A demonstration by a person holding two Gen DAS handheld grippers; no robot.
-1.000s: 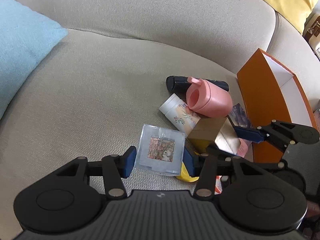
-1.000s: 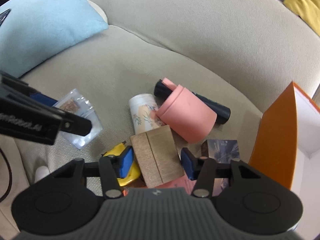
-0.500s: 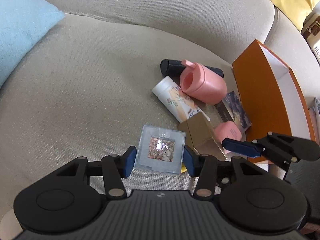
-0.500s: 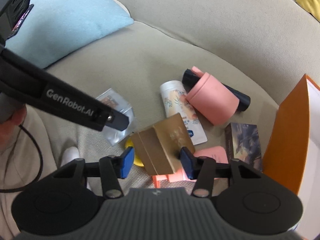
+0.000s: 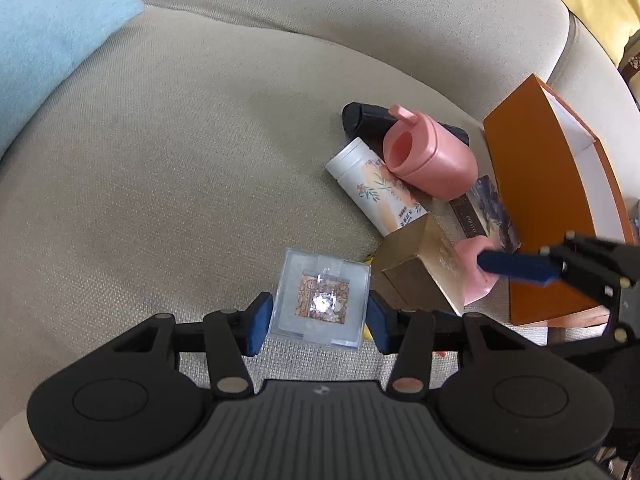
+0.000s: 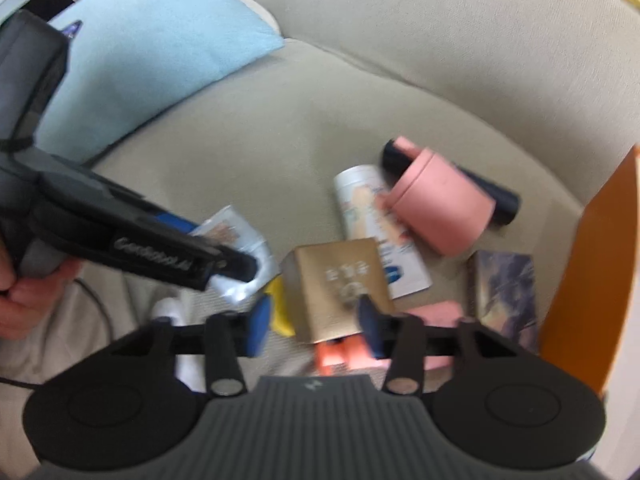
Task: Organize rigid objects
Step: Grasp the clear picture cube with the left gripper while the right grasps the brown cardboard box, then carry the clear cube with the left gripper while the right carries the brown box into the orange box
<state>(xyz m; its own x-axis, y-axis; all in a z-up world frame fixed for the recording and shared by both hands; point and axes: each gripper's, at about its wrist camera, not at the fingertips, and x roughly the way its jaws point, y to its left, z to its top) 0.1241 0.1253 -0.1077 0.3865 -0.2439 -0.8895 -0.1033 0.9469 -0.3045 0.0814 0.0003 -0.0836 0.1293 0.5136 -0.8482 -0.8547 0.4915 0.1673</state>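
My left gripper (image 5: 318, 322) is shut on a clear square case (image 5: 320, 298) with a picture inside and holds it above the sofa seat. My right gripper (image 6: 314, 326) is shut on a gold box (image 6: 340, 286), lifted off the pile; the box also shows in the left wrist view (image 5: 424, 272). On the seat lie a pink cup (image 5: 428, 156) on its side, a white floral tube (image 5: 374, 186), a black tube (image 5: 362, 116), a dark printed box (image 5: 486, 212) and a pink flat thing (image 5: 476, 280). An open orange box (image 5: 532, 184) stands on the right.
A light blue cushion (image 5: 44, 48) lies at the left of the beige sofa (image 5: 180, 160). A yellow cushion (image 5: 588, 0) sits at the far right. A small yellow thing (image 6: 278, 312) and orange pieces (image 6: 340, 354) lie under the gold box.
Both grippers have lifted and pulled back from the pile. The right one has raised and tilted the gold box. The left one has carried the clear case up.
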